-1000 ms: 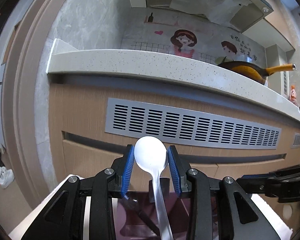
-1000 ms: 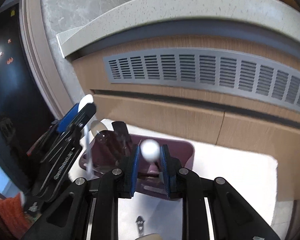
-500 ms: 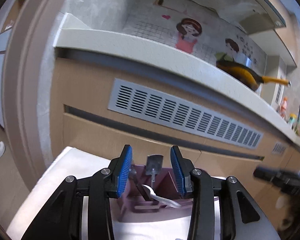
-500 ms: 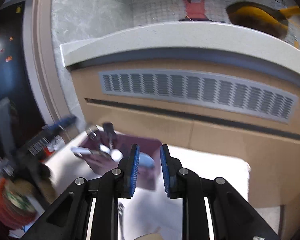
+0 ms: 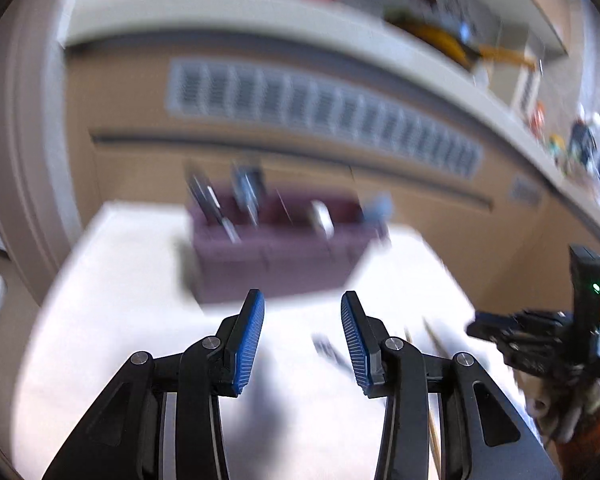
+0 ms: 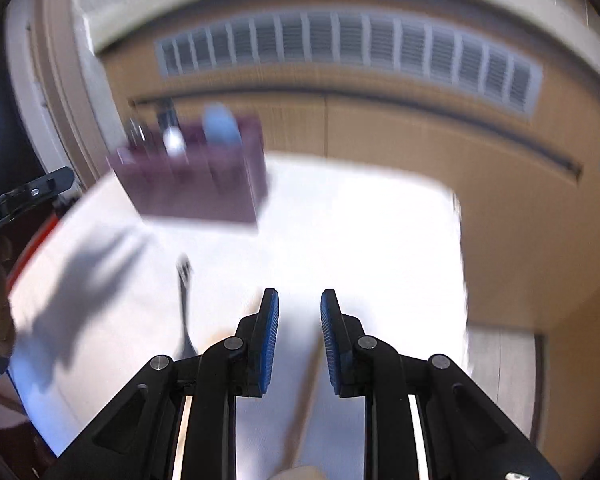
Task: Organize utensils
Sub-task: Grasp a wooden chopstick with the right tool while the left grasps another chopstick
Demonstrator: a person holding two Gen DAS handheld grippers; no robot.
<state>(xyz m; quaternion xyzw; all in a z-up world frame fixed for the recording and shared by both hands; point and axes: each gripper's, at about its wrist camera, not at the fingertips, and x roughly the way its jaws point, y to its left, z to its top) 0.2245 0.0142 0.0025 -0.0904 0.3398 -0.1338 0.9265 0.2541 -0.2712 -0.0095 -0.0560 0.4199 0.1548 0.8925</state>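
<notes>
Fingers of left gripper point(image 5: 302, 340) spread wide, nothing between the blue pads, only bare white table point(image 5: 100, 320) past them. Fingers of right gripper point(image 6: 299, 338) parted about halfway, also empty. Both pointed down at the table, both views smeared by motion blur.

Purple utensil holder point(image 5: 276, 256) standing at the far side of the table, near the wooden cabinet front point(image 6: 380, 128). Already holding several pieces: dark-handled ones on its left, a white spoon point(image 5: 322, 216) in the middle, a pale blue piece point(image 5: 376, 206) at its right end. Exact compartments too blurred to call.

Still loose on the table: a fork point(image 6: 185, 304) lying flat, left of the right gripper, well short of the holder. Thin pale stick, maybe a chopstick point(image 5: 434, 436), beside the left gripper's right finger; type unclear.

Step judged: between placements, heading for the next loose piece. Next move likely needs a low, flat approach, fingers straddling the fork's thin handle, then a lift and an upright drop into a free slot.

No readable writing, brand or label anywhere; blur too heavy.
</notes>
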